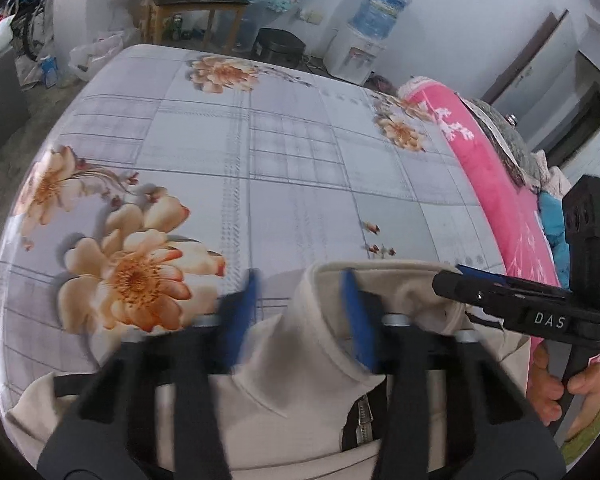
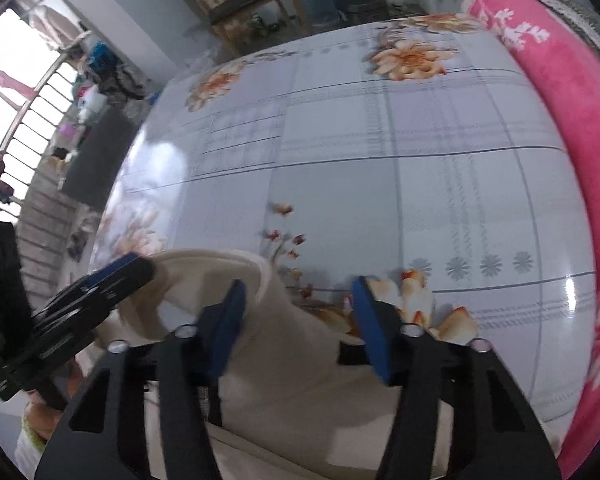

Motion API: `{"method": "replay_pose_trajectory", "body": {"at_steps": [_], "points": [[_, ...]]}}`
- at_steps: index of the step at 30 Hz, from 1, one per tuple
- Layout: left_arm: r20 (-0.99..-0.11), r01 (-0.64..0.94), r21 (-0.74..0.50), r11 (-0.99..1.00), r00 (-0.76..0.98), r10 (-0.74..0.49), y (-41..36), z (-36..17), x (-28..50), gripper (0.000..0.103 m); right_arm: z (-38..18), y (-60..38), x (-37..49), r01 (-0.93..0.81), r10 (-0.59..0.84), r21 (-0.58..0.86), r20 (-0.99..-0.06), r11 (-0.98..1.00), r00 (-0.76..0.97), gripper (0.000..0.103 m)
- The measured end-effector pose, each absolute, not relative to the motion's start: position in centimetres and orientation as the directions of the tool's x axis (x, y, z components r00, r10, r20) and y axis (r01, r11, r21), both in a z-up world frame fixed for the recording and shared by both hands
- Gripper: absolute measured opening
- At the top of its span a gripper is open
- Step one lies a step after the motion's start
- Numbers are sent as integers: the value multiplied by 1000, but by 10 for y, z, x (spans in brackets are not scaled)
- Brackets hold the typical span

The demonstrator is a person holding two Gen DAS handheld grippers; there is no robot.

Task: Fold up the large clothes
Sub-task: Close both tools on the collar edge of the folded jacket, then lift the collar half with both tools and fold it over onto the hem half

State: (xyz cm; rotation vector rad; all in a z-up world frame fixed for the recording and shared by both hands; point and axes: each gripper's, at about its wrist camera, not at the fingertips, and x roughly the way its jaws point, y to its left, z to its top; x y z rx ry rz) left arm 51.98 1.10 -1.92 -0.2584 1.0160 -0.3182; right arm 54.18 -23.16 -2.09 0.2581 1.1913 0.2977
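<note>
A cream zip-up garment (image 1: 300,364) lies at the near edge of the floral-covered bed, collar pointing away; it also shows in the right wrist view (image 2: 300,368). My left gripper (image 1: 300,300) is open, its blue-padded fingers astride the collar. My right gripper (image 2: 300,312) is open, its fingers either side of the collar's right part. The right gripper (image 1: 500,292) shows from the side in the left wrist view at the collar's right edge. The left gripper (image 2: 112,284) shows at the collar's left edge in the right wrist view.
The bed sheet (image 1: 260,168) is pale grey with orange flowers. A rolled pink blanket (image 1: 480,160) lies along its right side, also in the right wrist view (image 2: 560,100). Beyond the bed stand a wooden stool (image 1: 200,4), a black bin (image 1: 280,46) and a water dispenser (image 1: 364,36).
</note>
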Motion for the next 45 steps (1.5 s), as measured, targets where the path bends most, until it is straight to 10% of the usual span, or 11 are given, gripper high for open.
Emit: {"method": "replay_pose_trajectory", "body": {"at_steps": [2,11,22,29,38,45], "points": [[-786,158,-330,931,501,-363,8,-13,512,15,-15,-230,536,-114,367,350,-862,930,350,19],[-744,343,-185,921,562,-360,-1,43,422,11,38,-212,451,-297,302,183,-852,937,427,11],[-850,418,-150,896,409,-333,10,-1,322,22,-11,-220,339,-386,149,-7,-917,922,371,27],[-719,460,-243,854,506,-477,42,45,294,25,46,-243,312,-388,240,41,-843,921,481,31],[-838,308,-110,945,483,-255,-12,-13,358,25,-3,-172,366,-387,235,49,-862,921,449,31],[-824,343,-141,928,480,-303,3,-13,347,26,-20,-178,361,-368,196,29,-884,929,425,31]]}}
